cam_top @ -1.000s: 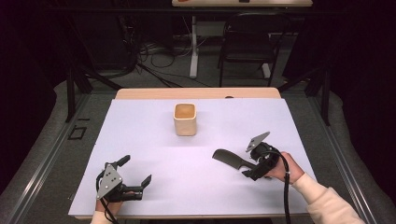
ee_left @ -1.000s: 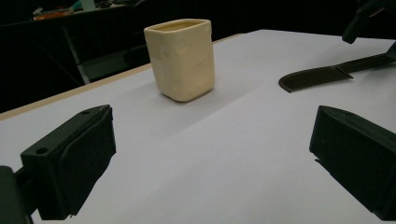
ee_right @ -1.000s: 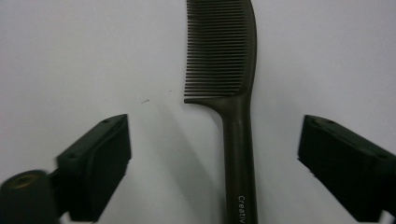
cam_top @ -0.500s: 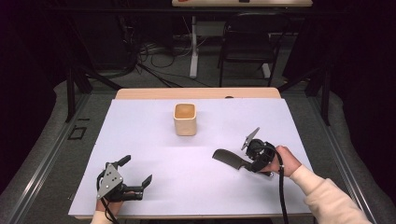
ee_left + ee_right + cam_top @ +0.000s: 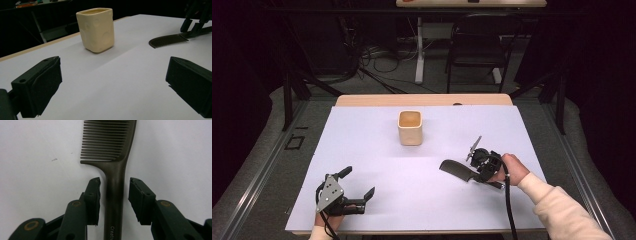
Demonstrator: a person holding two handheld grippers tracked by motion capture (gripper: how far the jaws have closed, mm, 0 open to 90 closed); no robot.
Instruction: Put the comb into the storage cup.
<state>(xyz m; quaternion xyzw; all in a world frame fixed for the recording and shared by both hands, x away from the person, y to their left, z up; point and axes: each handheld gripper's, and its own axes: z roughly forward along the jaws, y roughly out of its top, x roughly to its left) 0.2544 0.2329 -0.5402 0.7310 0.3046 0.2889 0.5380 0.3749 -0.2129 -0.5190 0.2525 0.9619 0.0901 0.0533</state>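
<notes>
White tabletop | comb handle between right tool pads | closing, not yet gripped

Dark comb flat on table

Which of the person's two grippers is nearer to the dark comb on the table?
The right. The right gripper straddles the comb handle, jaws just closing, small gaps still beside it. The left gripper sits open at the table's near left corner, well away from the comb.
</notes>
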